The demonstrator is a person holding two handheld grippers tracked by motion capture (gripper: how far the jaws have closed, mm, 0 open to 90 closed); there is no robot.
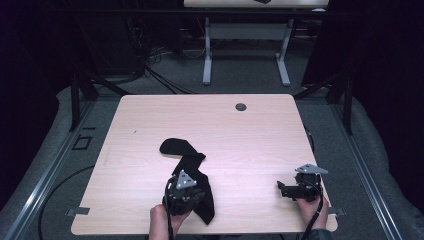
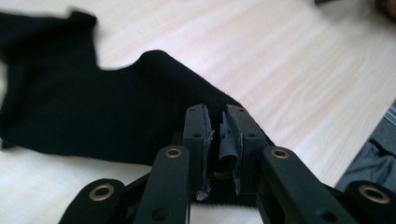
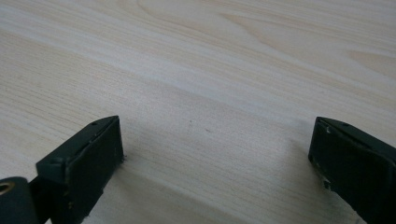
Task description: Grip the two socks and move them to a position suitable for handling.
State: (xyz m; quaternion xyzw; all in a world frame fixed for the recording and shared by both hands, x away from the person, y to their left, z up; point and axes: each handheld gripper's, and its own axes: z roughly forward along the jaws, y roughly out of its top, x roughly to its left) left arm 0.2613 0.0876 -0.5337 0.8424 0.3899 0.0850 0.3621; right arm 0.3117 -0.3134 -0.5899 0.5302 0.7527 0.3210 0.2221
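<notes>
A black cloth [image 1: 186, 159] lies crumpled on the light wooden table [image 1: 150, 120], running from the middle toward the near edge. My left gripper [image 1: 197, 195] sits on its near end, held by a hand at the table's front. In the left gripper view the jaws stand almost together around a small fold of the black cloth [image 2: 70, 102], so the left gripper [image 2: 217, 116] is shut on it. My right gripper [image 1: 282, 190] rests low at the front right, apart from the cloth. Its jaws stand wide open over bare wood in the right gripper view [image 3: 215, 140].
A round cable hole [image 1: 241, 107] sits near the table's far edge. Beyond it a second desk's legs [image 1: 207, 60] stand on grey carpet with loose cables. Black frame posts [image 1: 75, 95] flank the table. The near table edge [image 2: 359, 154] is close to my left gripper.
</notes>
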